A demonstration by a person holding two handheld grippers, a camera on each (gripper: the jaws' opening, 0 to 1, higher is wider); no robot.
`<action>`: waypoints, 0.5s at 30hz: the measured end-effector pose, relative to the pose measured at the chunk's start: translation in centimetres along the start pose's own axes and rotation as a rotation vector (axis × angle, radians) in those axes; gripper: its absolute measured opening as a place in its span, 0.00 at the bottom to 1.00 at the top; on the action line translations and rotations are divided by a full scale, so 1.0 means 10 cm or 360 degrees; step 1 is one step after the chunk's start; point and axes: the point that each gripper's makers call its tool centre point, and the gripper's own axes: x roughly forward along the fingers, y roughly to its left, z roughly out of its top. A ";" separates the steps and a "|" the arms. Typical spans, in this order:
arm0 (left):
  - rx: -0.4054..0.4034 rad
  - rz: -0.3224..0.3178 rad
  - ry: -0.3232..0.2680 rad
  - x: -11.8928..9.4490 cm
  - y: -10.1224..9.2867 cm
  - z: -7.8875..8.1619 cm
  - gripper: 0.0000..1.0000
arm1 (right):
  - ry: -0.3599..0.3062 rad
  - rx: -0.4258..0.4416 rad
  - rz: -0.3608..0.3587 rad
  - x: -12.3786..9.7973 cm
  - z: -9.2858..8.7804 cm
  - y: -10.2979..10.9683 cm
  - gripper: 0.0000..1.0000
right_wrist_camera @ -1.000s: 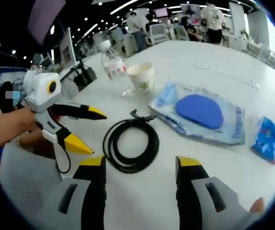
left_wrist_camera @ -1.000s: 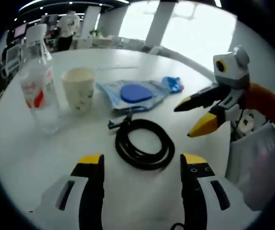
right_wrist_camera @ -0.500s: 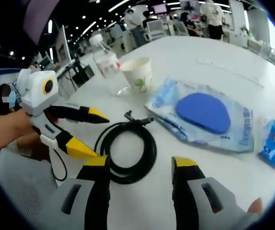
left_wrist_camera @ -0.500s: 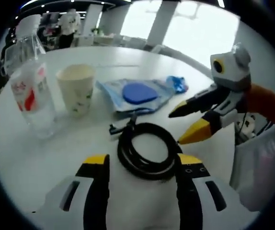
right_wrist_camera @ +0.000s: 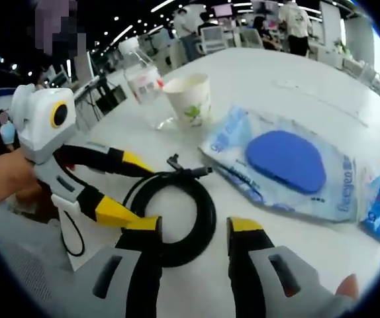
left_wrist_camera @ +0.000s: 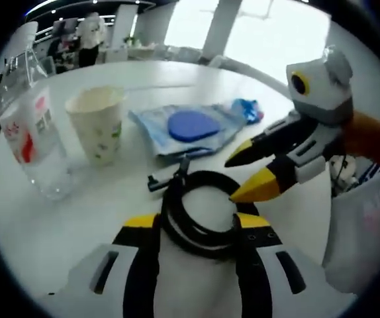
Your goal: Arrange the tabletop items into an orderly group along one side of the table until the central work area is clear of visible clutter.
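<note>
Black cable (left_wrist_camera: 196, 215), wound into a flat coil, lies on the white table (left_wrist_camera: 57, 238) at the near middle of the work area, its plug end pointing toward the far side. The left gripper (left_wrist_camera: 196, 228) is lowered over the coil with its 2 yellow-tipped jaws spread to about the coil's width, one on each side of the loop's near part, gripping nothing yet; the straddle suggests it is set to close on the cable. The right gripper (right_wrist_camera: 193, 228) stands likewise parted and empty, its jaws low over the coil's near edge in the right gripper view. It also enters the left gripper view from the right, one yellow tip just beside the coil's rim. Both tools converging on 1 item reads as a joint pickup, probably so the limp loops stay together.

Farther off stand a paper cup (left_wrist_camera: 97, 126) and, to its left, a clear water bottle (left_wrist_camera: 31, 142), upright and near each other. Right of the cup lies a clear packet holding a blue pad (left_wrist_camera: 190, 126), with a small blue wrapper (left_wrist_camera: 246, 111) at its far right end. All 5 items are ungrouped, so the tidying appears to be at an early stage.
</note>
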 end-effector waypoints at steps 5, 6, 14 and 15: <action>0.0027 0.0016 0.0019 0.02 0.01 0.00 0.39 | 0.0017 -0.0026 -0.0036 0.04 0.00 -0.02 0.35; 0.0035 0.0021 0.0025 0.03 0.01 -0.01 0.38 | 0.0020 -0.0037 -0.0044 0.05 0.00 -0.02 0.34; 0.0059 0.0042 0.0030 0.03 0.05 -0.01 0.34 | 0.0063 -0.0108 -0.0090 0.12 -0.03 0.02 0.28; 0.0060 0.0042 0.0030 0.03 0.05 -0.01 0.34 | 0.0074 -0.0125 -0.0106 0.13 -0.04 0.02 0.28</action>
